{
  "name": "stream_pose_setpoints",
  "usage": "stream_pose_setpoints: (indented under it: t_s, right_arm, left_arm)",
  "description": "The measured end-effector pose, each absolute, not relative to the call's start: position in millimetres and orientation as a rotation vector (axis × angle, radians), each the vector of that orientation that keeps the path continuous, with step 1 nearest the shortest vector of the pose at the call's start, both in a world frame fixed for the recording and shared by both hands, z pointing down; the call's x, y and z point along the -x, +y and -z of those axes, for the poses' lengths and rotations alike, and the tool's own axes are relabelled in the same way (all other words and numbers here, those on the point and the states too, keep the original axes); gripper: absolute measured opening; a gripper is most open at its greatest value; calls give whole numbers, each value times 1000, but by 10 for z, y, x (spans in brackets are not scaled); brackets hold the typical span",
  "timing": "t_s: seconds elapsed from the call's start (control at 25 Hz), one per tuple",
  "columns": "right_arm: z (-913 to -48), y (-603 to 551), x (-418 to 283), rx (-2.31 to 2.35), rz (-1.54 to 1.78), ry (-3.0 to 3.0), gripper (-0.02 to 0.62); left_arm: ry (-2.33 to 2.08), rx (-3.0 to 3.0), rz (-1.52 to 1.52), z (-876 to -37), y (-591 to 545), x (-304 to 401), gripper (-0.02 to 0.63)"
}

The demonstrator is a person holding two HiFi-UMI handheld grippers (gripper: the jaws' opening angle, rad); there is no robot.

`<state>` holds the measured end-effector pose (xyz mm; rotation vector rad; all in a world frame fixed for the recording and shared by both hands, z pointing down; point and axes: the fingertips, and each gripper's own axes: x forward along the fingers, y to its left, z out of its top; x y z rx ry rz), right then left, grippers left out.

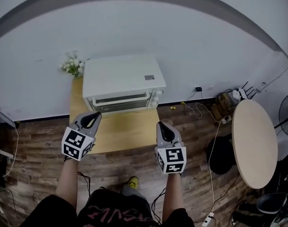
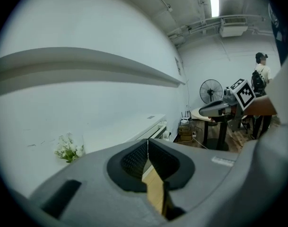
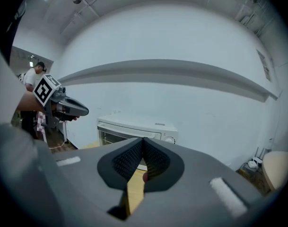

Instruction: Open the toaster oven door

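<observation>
Remaining: whole job; oven door (image 1: 121,100) shut, untouched.
Left tool (image 1: 96,114): closed, empty, short of door, at counter (image 1: 122,136) edge.
Right tool (image 1: 161,124): closed, empty, likewise apart.

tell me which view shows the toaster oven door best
The right gripper view: it faces the toaster oven door nearly front-on, closed, though the right hand-held gripper hides its lower right. The head view shows it steeply foreshortened; the left gripper view catches only an edge.

Probably a lab — bare ceiling pipes (image 2: 196,26), trailing cables (image 1: 211,174).
</observation>
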<state>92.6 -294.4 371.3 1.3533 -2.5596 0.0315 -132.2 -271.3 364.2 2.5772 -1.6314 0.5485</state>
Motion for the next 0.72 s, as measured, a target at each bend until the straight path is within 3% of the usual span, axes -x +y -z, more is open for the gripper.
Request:
stream_pose_setpoints:
  t_s: [0.32, 0.72]
  right_arm:
    - [-3907, -3388, -707, -1053, 100, -2575, 34]
    - [-4017, -3693, -294, -755, 325, -2502, 111]
  left_arm:
    - [-1652, -2543, -885, -3860, -2956, 1200, 52]
    - [-1553, -2542, -1178, -4080, -3265, 1359, 84]
